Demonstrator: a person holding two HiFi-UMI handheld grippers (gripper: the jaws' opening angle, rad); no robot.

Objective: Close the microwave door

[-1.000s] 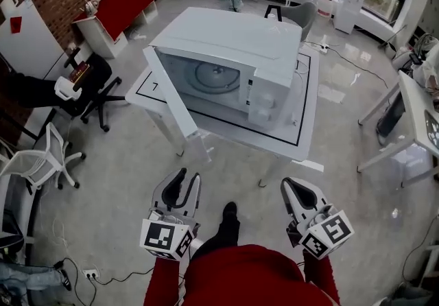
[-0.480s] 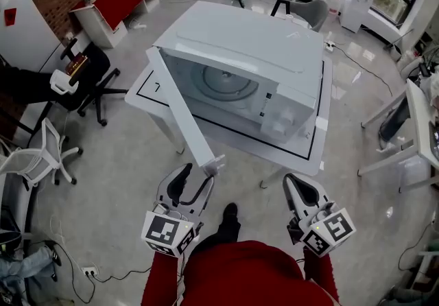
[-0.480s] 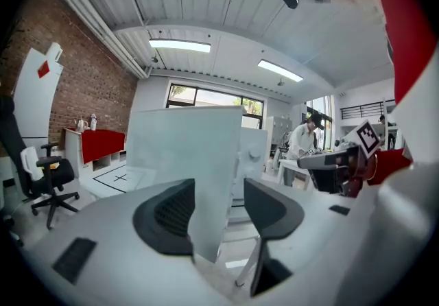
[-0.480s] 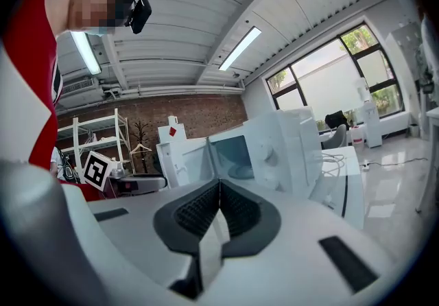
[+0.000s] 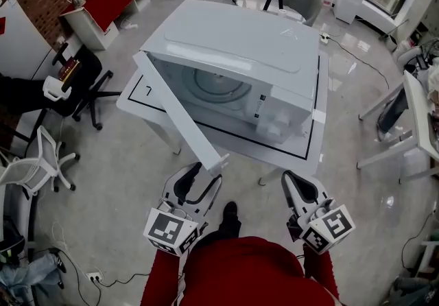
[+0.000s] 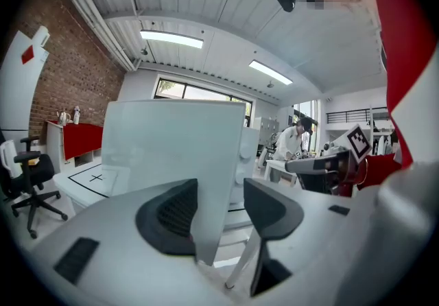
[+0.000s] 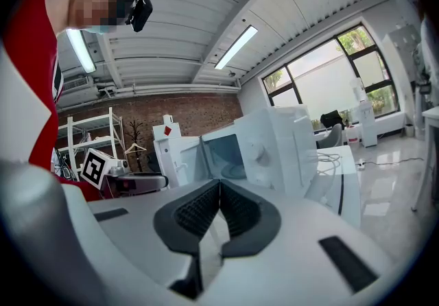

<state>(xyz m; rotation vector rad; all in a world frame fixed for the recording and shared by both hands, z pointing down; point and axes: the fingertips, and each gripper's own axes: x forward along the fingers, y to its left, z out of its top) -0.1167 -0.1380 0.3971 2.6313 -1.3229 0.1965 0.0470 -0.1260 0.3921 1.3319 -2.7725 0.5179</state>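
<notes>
the microwave (image 5: 233, 44) sits on the bench (image 5: 310, 134), its door (image 5: 182, 111) swung wide open. the left gripper (image 5: 208, 173) has just been opening its jaws, which straddle the door's free edge unclamped. the right gripper (image 5: 291, 181) is pinched together, empty. next, likely: push the door onto the microwave's front.

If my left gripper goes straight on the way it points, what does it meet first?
Most likely the open white microwave door: its free edge stands between the jaws of the left gripper, which have just been opening.
</notes>
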